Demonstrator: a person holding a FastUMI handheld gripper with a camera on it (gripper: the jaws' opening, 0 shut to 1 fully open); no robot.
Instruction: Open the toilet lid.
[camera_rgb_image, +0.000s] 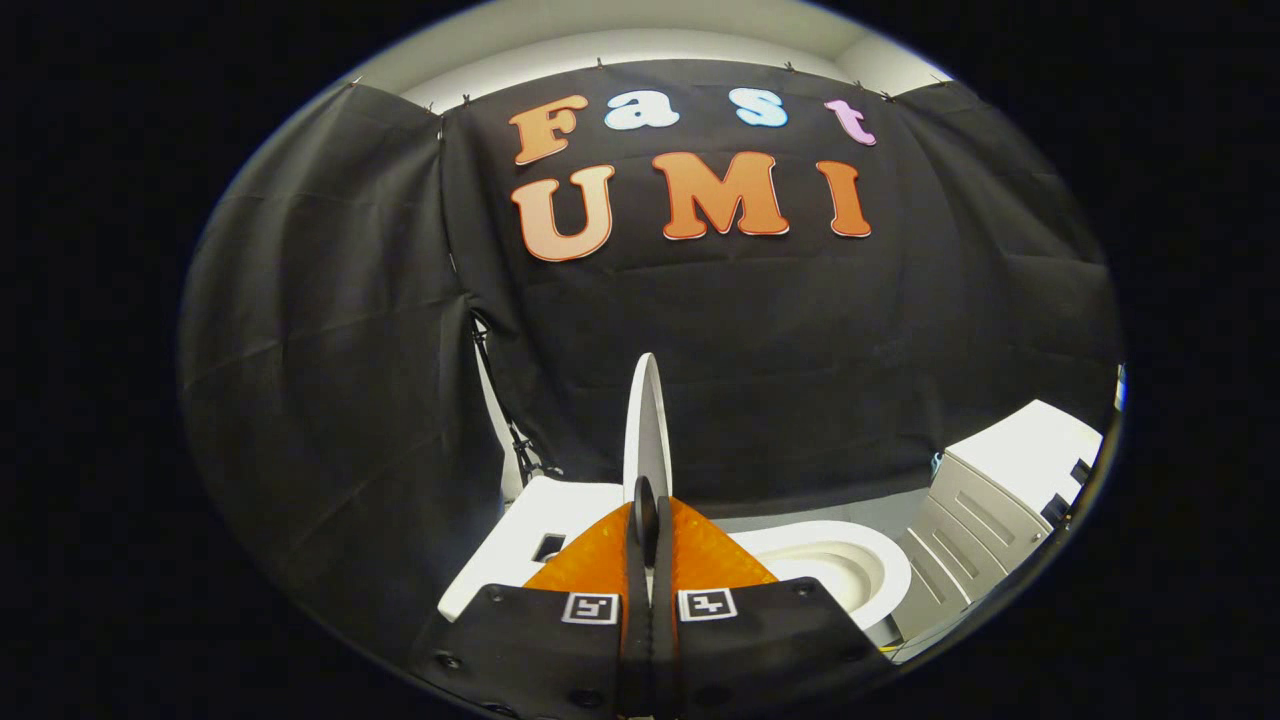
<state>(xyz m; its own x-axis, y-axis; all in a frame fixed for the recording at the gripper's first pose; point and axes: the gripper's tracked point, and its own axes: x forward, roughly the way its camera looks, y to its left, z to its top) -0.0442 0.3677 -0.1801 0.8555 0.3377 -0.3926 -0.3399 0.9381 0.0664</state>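
Observation:
The white toilet lid stands raised and nearly upright, seen edge-on just ahead of my fingers. My gripper is shut on the lid's lower edge, with one finger pressed on each face. To the right of the lid lies the open bowl with its white seat. On the lid's left sits the white tank, partly hidden behind my fingers.
A white cabinet with panelled sides stands to the right of the bowl. A thin metal stand rises by the black cloth wall behind the tank. A strip of grey floor shows beyond the bowl.

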